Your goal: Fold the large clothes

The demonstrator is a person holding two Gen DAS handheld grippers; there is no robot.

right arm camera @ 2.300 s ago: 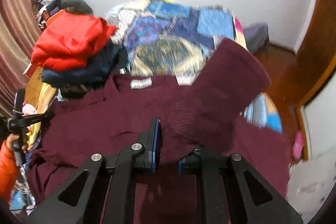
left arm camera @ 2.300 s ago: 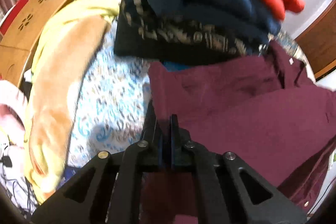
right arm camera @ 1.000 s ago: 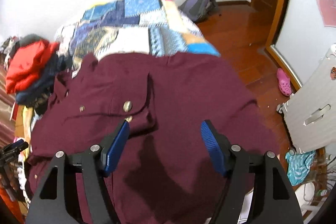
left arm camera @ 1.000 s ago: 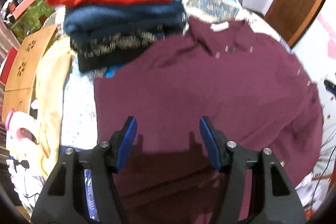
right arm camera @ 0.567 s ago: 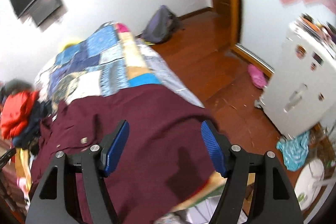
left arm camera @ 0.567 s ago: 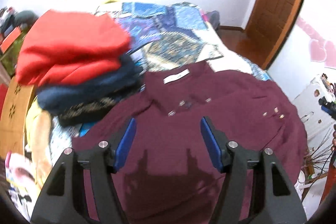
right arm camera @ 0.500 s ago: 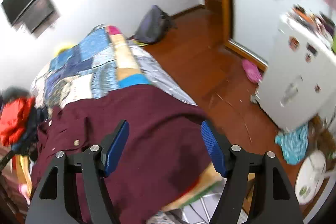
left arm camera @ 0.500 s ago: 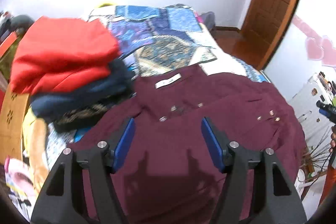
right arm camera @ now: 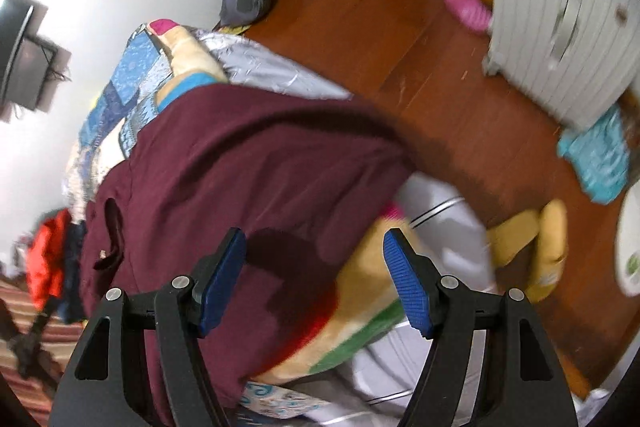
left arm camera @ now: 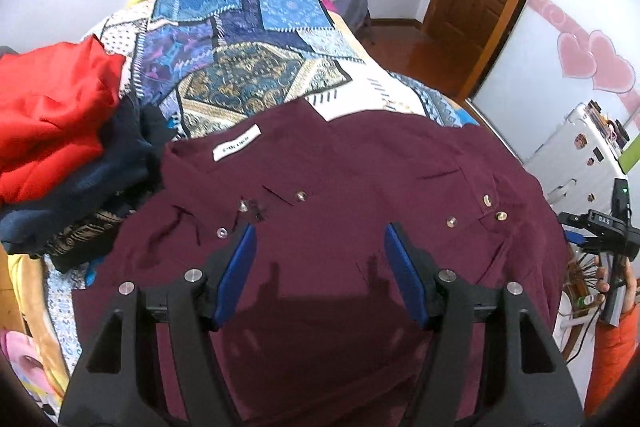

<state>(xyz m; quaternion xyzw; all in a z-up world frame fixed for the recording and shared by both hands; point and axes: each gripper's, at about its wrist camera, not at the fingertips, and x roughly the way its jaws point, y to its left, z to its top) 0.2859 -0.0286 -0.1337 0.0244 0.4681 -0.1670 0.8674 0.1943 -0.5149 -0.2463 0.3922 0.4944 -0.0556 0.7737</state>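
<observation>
Maroon shirt (left arm camera: pixel 344 195) spread front-up across the near end of the bed (left arm camera: pixel 256 39), filling the middle and lower part of the left wrist view; its collar with the white label (left arm camera: pixel 236 148) lies toward the upper left of that frame, the snap buttons run across the centre, and a buttoned pocket sits at centre right. In the right wrist view the same shirt (right arm camera: pixel 240 163) occupies the centre left, its edge draping over the side of the bed above a striped blanket (right arm camera: pixel 352 307) at lower centre. A stack of folded clothes (left arm camera: pixel 60 131), red on top of dark blue, rests at the left edge of the left wrist view, just beside the collar. The left gripper (left arm camera: pixel 318 275) hangs over the lower front of the shirt with its fingers (left arm camera: pixel 234 273) apart and nothing between them. The right gripper (right arm camera: pixel 314 281) points at the draped side edge; its fingers (right arm camera: pixel 408 291) are spreading wider, with cloth and blanket seen behind the gap but nothing pinched. The step in hand appears to be the pause between folds, with the shirt laid flat and both tools free. The next move probably calls for each gripper to come down on an edge or corner of the shirt, close on one layer of cloth only, and carry it across the body without dragging the collar into the stack.
</observation>
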